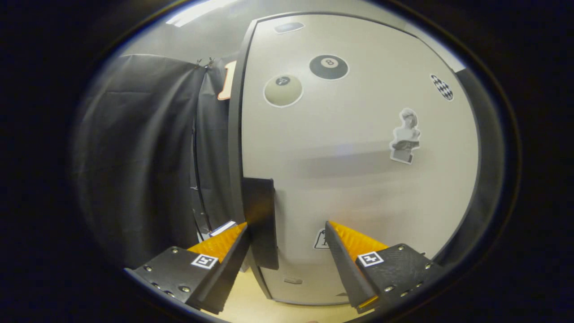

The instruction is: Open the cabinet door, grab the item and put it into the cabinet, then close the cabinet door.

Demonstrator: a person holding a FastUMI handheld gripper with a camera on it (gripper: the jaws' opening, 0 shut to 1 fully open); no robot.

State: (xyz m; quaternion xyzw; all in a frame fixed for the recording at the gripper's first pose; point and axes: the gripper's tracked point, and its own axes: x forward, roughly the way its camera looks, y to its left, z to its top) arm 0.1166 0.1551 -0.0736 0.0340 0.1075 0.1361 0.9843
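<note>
Gripper view shows the gripper [287, 235] with its fingers spread wide apart, holding nothing. Between them, close to the left finger, is the dark handle [261, 222] on the cabinet door [358, 179]. That pale door is right ahead of the fingers. Stickers [328, 67] dot the door above the handle.

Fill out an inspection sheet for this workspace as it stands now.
Surface: light wooden top under the fingers.
Job's things: cabinet door looks shut; dark handle at its left edge.
Clutter: stickers on the door, among them an 8-ball and a bust.
Grippers: gripper open, handle between the fingers, close to the left one; contact cannot be told.
Cables: nothing seen.
Surroundings: black cloth left of the cabinet.
</note>
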